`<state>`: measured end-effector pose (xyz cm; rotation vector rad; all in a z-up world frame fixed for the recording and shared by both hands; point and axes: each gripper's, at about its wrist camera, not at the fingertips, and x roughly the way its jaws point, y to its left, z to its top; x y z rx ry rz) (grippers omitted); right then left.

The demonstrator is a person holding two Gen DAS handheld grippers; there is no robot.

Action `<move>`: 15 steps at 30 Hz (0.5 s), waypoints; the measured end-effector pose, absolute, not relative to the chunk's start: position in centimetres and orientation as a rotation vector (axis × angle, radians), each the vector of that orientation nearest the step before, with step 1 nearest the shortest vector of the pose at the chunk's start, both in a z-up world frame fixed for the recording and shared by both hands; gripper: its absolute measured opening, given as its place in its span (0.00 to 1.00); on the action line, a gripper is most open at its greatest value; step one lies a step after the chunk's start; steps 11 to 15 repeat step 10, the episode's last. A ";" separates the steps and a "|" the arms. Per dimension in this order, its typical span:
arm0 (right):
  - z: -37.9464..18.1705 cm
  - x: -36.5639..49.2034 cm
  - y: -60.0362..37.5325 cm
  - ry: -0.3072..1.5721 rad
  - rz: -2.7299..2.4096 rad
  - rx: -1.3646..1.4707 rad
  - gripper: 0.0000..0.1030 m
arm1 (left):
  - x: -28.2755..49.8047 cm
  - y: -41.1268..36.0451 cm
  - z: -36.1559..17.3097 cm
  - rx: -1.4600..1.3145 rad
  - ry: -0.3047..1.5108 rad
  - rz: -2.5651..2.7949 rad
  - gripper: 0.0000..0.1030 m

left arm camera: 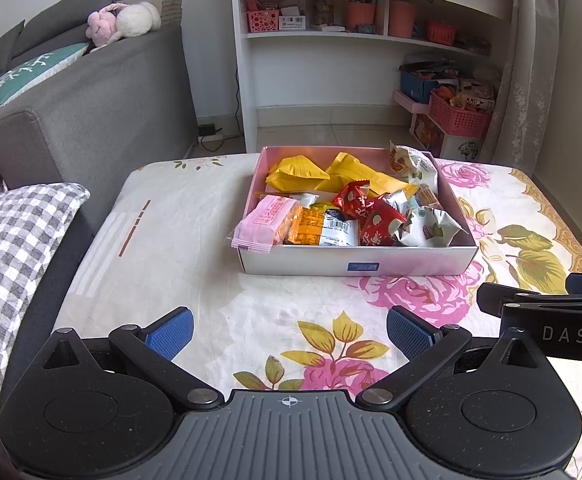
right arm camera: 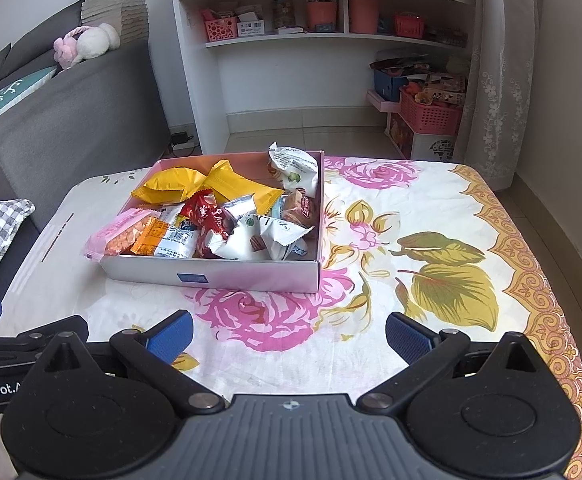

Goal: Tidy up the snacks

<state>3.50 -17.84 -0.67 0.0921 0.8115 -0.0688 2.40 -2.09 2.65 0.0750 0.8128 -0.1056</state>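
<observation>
A shallow white and pink box [left arm camera: 355, 266] [right arm camera: 211, 274] stands on the flowered tablecloth. It holds several snack packets: yellow ones [left arm camera: 297, 172] [right arm camera: 175, 186] at the back, red ones [left arm camera: 355, 200] [right arm camera: 203, 210], white ones [left arm camera: 427, 228] [right arm camera: 251, 240], and a pink packet [left arm camera: 265, 220] [right arm camera: 111, 236] leaning over the left rim. My left gripper [left arm camera: 289, 332] is open and empty, in front of the box. My right gripper [right arm camera: 289, 334] is open and empty, in front of the box's right corner. The right gripper's body shows at the left wrist view's right edge [left arm camera: 551, 320].
The table [left arm camera: 171, 220] [right arm camera: 451, 260] has a flowered cloth. A grey sofa [left arm camera: 91, 112] with cushions stands at the left. A white shelf unit [left arm camera: 331, 40] and pink baskets [right arm camera: 427, 114] stand behind the table, and a curtain hangs at the right.
</observation>
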 end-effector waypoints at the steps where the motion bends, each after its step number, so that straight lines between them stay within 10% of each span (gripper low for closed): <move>1: -0.7 3.5 -17.8 0.811 -0.069 0.092 0.94 | 2.4 -2.1 2.7 0.075 0.813 -0.106 1.00; 15: -0.7 3.5 -17.8 0.815 -0.071 0.089 0.94 | 2.4 -2.0 2.3 0.080 0.827 -0.110 1.00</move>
